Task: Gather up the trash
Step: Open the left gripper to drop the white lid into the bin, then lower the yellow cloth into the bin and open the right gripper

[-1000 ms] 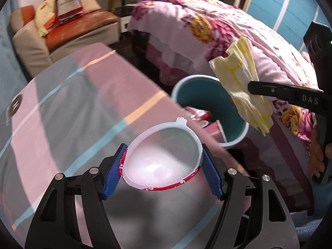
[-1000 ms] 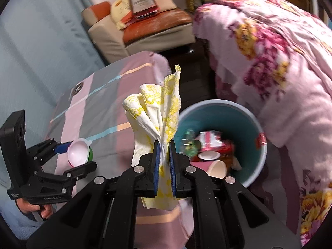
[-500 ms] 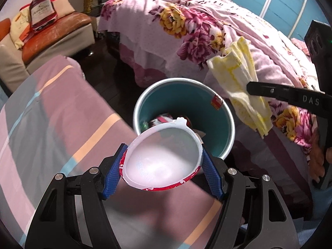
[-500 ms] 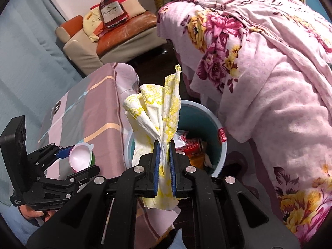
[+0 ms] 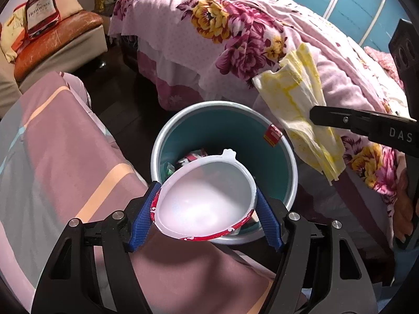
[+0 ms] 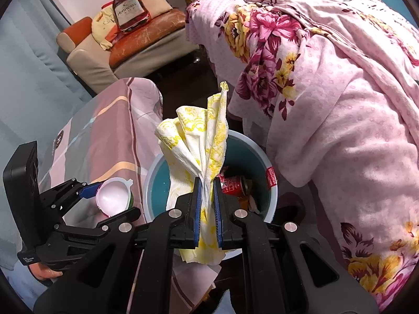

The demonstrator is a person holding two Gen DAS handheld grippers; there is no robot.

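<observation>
A white plastic cup (image 5: 207,204) with a red band sits between the blue pads of my left gripper (image 5: 207,188). The jaws are opening, but both pads still touch its rim. The cup hangs over the near rim of the teal trash bin (image 5: 162,141), which stands on the floor beside the table. My right gripper (image 6: 207,183) is shut on a crumpled yellow-and-white paper napkin (image 6: 199,141), held above the bin (image 6: 272,201). In the left wrist view the napkin (image 5: 296,104) hangs at the right, just past the bin's far edge. From the right wrist view, the cup (image 6: 112,198) is left of the bin.
A red can (image 6: 233,183) and other wrappers lie inside the bin. A table with a striped pink cloth (image 5: 52,144) is on the left. A bed with a floral pink cover (image 5: 235,26) crowds the bin's far and right sides. Behind stands a sofa (image 6: 146,47).
Both grippers have moved off the table towards the bin, which now lies right below the cup and napkin. Neither grip has visibly changed.
</observation>
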